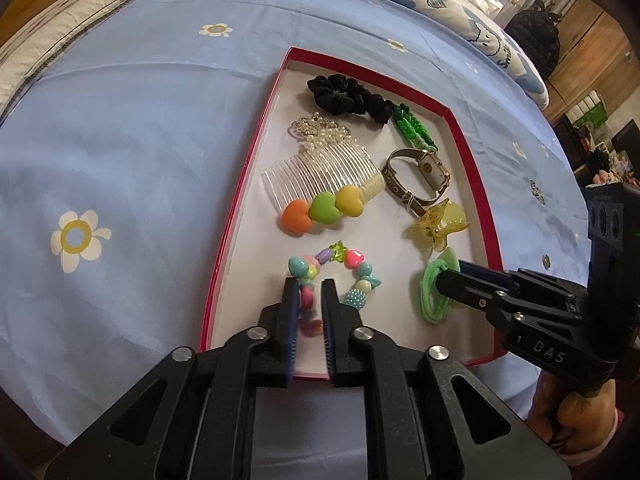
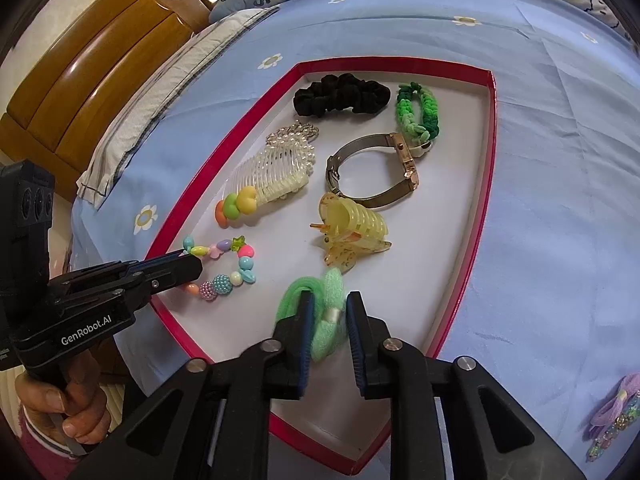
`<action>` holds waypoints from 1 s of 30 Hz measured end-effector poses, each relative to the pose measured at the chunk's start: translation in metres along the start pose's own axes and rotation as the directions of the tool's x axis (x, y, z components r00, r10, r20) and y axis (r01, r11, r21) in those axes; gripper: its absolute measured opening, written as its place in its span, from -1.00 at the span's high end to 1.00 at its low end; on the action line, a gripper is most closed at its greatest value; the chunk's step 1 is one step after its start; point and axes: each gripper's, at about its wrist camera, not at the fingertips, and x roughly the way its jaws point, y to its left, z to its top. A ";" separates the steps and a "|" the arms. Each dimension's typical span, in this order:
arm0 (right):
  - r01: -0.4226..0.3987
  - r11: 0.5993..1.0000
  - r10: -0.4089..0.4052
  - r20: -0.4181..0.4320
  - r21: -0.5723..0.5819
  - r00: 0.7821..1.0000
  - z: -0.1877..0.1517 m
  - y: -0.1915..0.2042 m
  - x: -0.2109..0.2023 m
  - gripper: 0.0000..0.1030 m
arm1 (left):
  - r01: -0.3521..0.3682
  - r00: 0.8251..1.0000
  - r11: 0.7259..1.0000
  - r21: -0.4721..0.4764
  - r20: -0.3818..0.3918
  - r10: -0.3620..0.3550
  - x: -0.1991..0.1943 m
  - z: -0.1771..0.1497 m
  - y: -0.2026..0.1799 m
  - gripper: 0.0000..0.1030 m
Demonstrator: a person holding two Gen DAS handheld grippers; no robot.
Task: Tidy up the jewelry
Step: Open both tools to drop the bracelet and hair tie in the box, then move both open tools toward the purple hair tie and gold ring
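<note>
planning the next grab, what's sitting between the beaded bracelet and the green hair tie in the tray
Nothing: between the beaded bracelet and the green hair tie only bare white floor of the tray shows, clearest in the right wrist view.

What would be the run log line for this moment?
left gripper: around bead bracelet | right gripper: around green hair tie | both in red tray

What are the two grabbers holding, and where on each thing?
The left gripper straddles the bead bracelet's near side; the right gripper straddles the green hair tie's middle. Neither is clearly clamped yet.
</note>
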 end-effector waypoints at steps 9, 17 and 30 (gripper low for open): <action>-0.016 1.000 0.015 0.032 0.022 0.999 -0.003 -0.004 -0.013 0.36 | -0.018 1.000 1.000 0.005 0.023 0.018 -0.012 0.000 -0.004 0.44; -0.044 0.996 0.035 0.105 0.080 0.994 -0.020 -0.025 -0.049 0.34 | 0.000 0.999 0.999 0.039 0.051 -0.002 -0.027 0.000 -0.026 0.34; 0.032 0.965 -0.087 0.199 0.261 0.976 -0.066 -0.098 -0.112 0.26 | 0.067 0.997 0.987 0.147 0.036 -0.073 -0.028 -0.005 -0.089 0.34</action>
